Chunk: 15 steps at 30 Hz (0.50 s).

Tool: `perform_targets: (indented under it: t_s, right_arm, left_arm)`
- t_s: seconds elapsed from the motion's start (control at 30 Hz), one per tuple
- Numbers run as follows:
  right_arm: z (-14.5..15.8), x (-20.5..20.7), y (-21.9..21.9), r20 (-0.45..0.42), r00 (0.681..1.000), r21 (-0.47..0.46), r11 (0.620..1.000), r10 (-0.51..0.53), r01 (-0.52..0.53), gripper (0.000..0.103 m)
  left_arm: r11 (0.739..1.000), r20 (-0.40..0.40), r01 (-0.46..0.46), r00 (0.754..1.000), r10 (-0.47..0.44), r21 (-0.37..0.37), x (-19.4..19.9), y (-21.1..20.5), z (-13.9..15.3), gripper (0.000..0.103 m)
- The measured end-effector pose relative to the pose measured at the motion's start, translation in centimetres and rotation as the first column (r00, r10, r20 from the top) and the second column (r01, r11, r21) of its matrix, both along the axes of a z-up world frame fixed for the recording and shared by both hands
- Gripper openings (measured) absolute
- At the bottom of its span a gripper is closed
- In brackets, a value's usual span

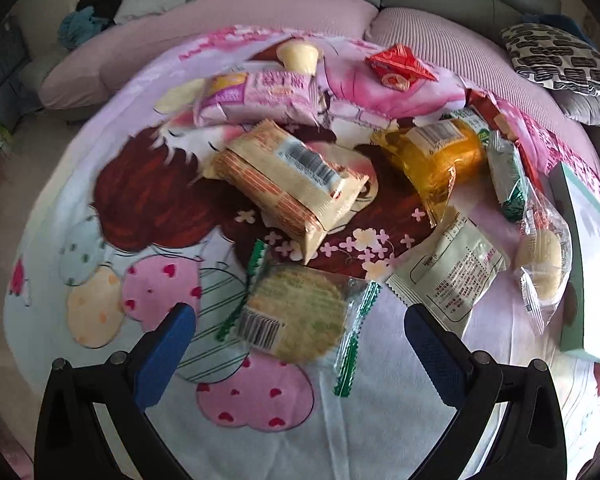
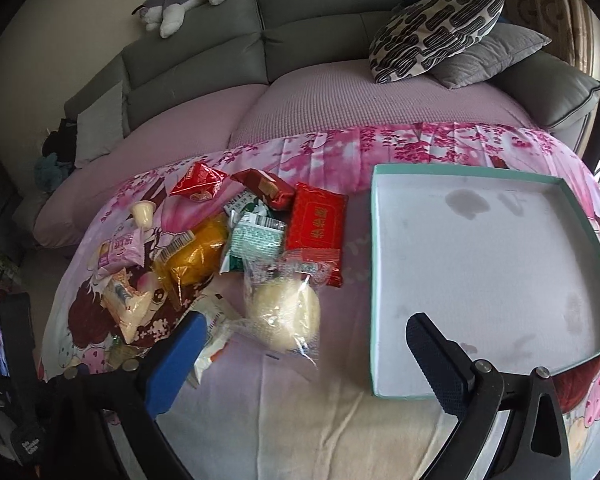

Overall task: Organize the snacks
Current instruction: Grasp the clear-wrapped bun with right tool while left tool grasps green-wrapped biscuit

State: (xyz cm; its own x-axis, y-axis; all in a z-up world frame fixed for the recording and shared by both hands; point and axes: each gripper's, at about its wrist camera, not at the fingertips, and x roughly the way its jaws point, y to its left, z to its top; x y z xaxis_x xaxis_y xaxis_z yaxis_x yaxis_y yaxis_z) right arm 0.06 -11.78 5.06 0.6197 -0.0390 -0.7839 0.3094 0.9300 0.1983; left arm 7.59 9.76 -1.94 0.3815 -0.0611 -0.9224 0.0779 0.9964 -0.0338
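A pile of wrapped snacks lies on a cartoon-print cloth [image 1: 148, 216]. In the left wrist view my left gripper [image 1: 300, 322] is open, its blue pads either side of a round rice cracker in a clear green-edged wrapper [image 1: 300, 312]. Behind it lie a beige biscuit pack [image 1: 288, 180], an orange pack [image 1: 436, 156] and a pink pack [image 1: 260, 96]. In the right wrist view my right gripper [image 2: 306, 336] is open and empty above the cloth, beside a clear-wrapped pale bun [image 2: 286, 312]. An empty teal-edged white box [image 2: 484, 264] lies to the right.
A red pack [image 2: 318, 220], a dark red pack [image 2: 264, 188] and a red triangular packet [image 2: 198, 186] lie at the pile's far side. A small pudding cup [image 2: 143, 212] stands at the left. A grey sofa [image 2: 300, 40] with cushions [image 2: 436, 32] is behind.
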Motion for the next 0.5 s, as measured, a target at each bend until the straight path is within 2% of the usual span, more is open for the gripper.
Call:
perform_targets:
  t_s: [0.1, 0.33, 0.4, 0.5]
  right_arm:
    - [-0.8, 1.6, 0.6, -0.033, 0.999, 0.008, 1.0, 0.017, -0.017, 0.091]
    - [-3.1, 4.3, 1.2, -0.12, 0.992, 0.026, 0.999, 0.05, -0.047, 0.077]
    - [-3.6, 4.8, 1.3, -0.14, 0.989, 0.031, 0.998, 0.055, -0.051, 0.072]
    - [-4.3, 5.2, 1.3, -0.161, 0.985, 0.032, 0.998, 0.056, -0.051, 0.065]
  left_arm:
    - [1.0, -0.03, -0.001, 1.0, 0.001, -0.013, 1.0, 0.6, -1.2, 0.103]
    - [0.999, -0.037, 0.032, 0.999, -0.032, -0.01, 2.5, 1.4, -2.4, 0.102]
    - [0.999, -0.031, 0.038, 0.999, -0.039, -0.009, 2.8, 1.5, -2.4, 0.098]
    - [0.999, -0.018, 0.045, 0.999, -0.045, -0.007, 3.1, 0.9, -2.2, 0.087]
